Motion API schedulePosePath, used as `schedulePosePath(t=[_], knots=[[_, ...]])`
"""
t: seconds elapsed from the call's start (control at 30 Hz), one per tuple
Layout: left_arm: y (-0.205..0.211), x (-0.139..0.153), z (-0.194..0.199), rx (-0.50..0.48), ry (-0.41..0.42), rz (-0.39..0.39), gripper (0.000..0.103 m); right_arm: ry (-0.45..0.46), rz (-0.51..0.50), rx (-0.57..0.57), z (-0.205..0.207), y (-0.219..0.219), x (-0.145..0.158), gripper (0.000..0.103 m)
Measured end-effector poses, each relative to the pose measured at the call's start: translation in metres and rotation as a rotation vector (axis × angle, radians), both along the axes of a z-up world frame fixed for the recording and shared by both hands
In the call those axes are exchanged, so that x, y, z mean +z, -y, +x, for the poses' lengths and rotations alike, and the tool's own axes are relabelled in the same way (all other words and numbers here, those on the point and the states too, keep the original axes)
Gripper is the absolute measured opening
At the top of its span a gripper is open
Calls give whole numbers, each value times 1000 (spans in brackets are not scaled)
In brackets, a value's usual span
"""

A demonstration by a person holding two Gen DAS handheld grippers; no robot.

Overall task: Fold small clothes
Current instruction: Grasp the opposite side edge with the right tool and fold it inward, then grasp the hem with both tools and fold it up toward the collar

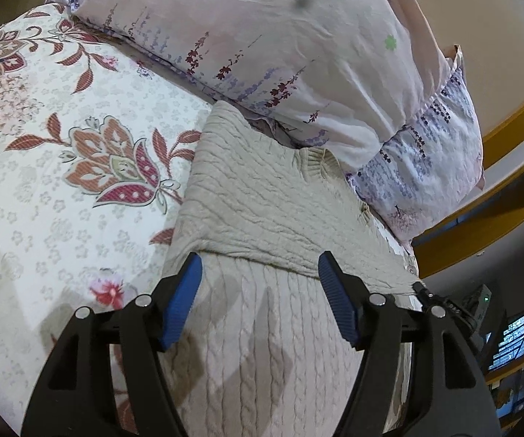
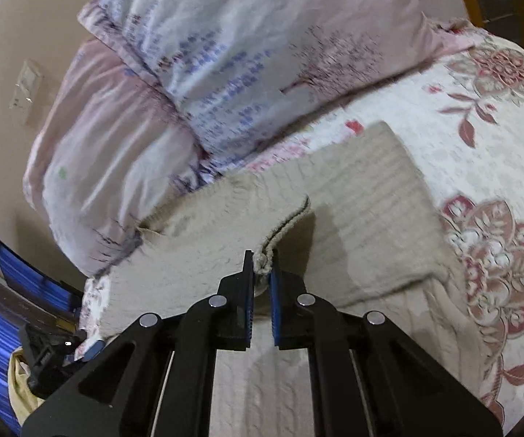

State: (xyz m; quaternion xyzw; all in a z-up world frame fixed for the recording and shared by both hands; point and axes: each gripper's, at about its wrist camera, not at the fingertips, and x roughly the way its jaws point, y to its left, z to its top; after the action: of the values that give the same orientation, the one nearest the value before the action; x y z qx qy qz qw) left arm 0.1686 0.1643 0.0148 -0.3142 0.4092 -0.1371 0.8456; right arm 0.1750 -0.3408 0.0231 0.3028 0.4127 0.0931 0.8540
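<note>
Your beige cable-knit sweater [image 1: 262, 196] lies on the bed [image 1: 43, 145], over the floral bedspread, its far end up against the pillows [image 1: 262, 43] at the head of the bed. One flap is already folded across the body. Your right hand-held gripper [image 2: 262, 266] is clenched on a bunched ribbed edge of the knit, lifting that flap clear of the layer below. Your left hand-held gripper [image 1: 260, 273] is released, jaws spread above the sweater near the fold line, nothing between the pads. The knit looks soft, thick and limp: it should sag and stretch if pulled from one point. Best to grip ribbed hems or corners, both layers together, and carry the edge over low so it doesn't slump.
</note>
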Motion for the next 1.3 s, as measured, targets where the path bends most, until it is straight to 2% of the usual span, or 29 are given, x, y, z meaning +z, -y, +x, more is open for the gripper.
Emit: schedulePosePath(t=[0.2,0.27,0.33,0.4,0.47,0.57,0.7,0.9,0.97,1.07,1.13,1.2,1.3], knots=[[-9,3,-16,0,20,13,66,-97,-98,1,8,-2,-25,8],[-11,3,-24,-6,29,17,66,-100,-117,8,11,-3,-27,8],[-14,4,-32,-13,37,19,67,-92,-106,18,6,0,-19,18],[-17,5,-43,-21,48,24,70,-64,-93,18,-4,7,-9,46],[-20,6,-52,-25,55,31,71,-31,-79,23,-18,16,1,53],[-22,5,-67,-37,58,39,71,-23,-50,30,-41,34,9,54],[-19,0,-83,-63,42,48,71,-58,23,27,-73,61,2,54],[-10,-13,-103,-103,12,7,70,-106,-9,31,-117,81,-11,53],[-6,-17,-111,-111,14,-4,66,-122,12,41,-127,84,-18,52],[-4,-20,-122,-109,15,-24,61,-159,46,70,-138,82,-31,46],[-4,-22,-129,-113,13,-33,54,-144,60,92,-149,79,-32,45],[-3,-23,-134,-125,13,-41,50,-150,102,128,-156,77,-34,37],[2,-25,-147,-163,17,-64,46,-158,157,185,-167,69,-39,30]])
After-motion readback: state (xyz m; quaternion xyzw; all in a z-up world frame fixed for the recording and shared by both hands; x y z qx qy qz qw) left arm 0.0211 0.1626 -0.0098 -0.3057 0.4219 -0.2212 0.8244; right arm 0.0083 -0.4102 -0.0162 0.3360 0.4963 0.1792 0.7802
